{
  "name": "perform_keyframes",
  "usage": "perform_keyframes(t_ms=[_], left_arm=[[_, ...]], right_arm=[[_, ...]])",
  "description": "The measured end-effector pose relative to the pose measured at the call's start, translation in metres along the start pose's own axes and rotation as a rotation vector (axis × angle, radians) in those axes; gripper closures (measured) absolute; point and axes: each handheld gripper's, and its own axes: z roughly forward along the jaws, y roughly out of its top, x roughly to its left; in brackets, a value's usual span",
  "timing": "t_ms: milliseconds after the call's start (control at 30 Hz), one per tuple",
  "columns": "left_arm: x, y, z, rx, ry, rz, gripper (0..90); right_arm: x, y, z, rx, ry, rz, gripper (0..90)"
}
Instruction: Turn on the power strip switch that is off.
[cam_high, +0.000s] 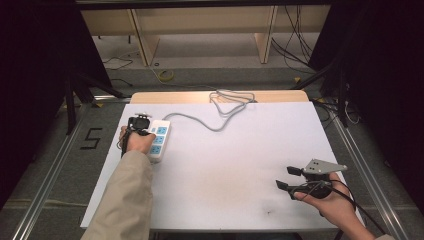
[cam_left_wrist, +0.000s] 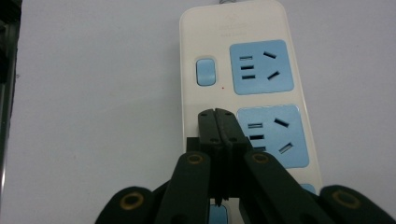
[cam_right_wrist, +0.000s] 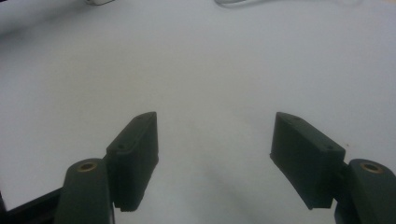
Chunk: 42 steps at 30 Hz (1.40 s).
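A white power strip (cam_high: 160, 139) with blue sockets lies at the table's left, and its grey cable (cam_high: 200, 121) runs off toward the far edge. My left gripper (cam_high: 136, 124) is over the strip's left side. In the left gripper view its jaws are shut together with nothing between them, and the left gripper (cam_left_wrist: 216, 115) has its tips above the power strip (cam_left_wrist: 247, 23), just below a blue rocker switch (cam_left_wrist: 206, 71) and beside the second socket (cam_left_wrist: 275, 133). Contact cannot be told. My right gripper (cam_high: 285, 177) rests open at the front right, the right gripper (cam_right_wrist: 215, 140) holding nothing.
The white table top (cam_high: 225, 165) spreads wide between the two hands. The strip's cable loops (cam_high: 230, 100) lie at the far edge. Beyond stand wooden furniture legs (cam_high: 262, 35) and floor cables (cam_high: 295, 50); metal rails (cam_high: 367, 175) flank the table.
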Motion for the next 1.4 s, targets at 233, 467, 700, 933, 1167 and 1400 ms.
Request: perform_keyframes(t_ms=[233,467,700,933,1167,1400], left_arm=[[0.0006,-0.0002,0.0006,0.006,-0.005,-0.003,90.0],[0.0004,0.0002,0.0005,0.009,-0.005,0.002,90.0],[0.0008,0.0004,0.0005,0.01,-0.008,-0.001,90.0],[0.0028,0.0004,0.0003,0.011,-0.018,-0.014,90.0],[0.0026,0.001,0.0003,0.012,-0.017,-0.017,90.0],[0.0032,0.0006,0.0002,0.01,-0.023,-0.024,90.0]], right_arm=[[0.0002,-0.0001,0.0004,0.0,0.003,0.0,32.4],[0.0005,0.0,0.0006,0.001,0.005,0.0,32.3],[0.0007,0.0,0.0006,0.002,0.005,0.0,32.3],[0.0002,0.0001,0.0007,0.0,0.004,-0.005,32.3],[0.0003,0.0003,0.0005,0.001,0.003,-0.003,32.3],[0.0001,0.0003,0.0006,0.002,0.003,-0.003,32.3]])
